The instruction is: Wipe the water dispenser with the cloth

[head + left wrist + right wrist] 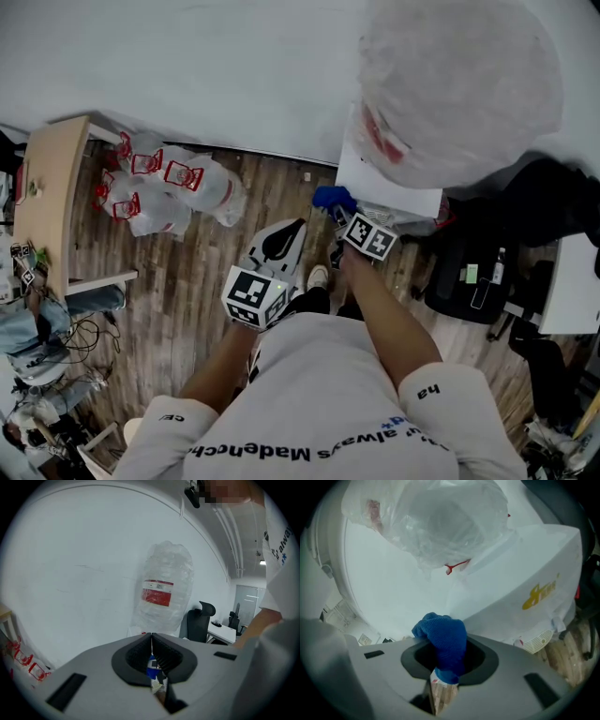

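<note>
The white water dispenser (384, 184) stands against the wall, topped by a water bottle (459, 84) wrapped in clear plastic. My right gripper (336, 210) is shut on a bunched blue cloth (333, 197) and holds it just off the dispenser's left side. In the right gripper view the cloth (443, 637) bulges up out of the gripper (440, 645), with the dispenser's white body (511, 573) close ahead. My left gripper (286, 240) hangs lower left of it, shut and holding nothing. In the left gripper view the gripper (151, 641) points toward the bottle (164, 592).
Clear plastic bags with red print (169, 183) lie on the wood floor by the wall. A wooden table (47, 187) stands at the left. A black office chair (469, 272) and a white desk (572, 291) crowd the right of the dispenser.
</note>
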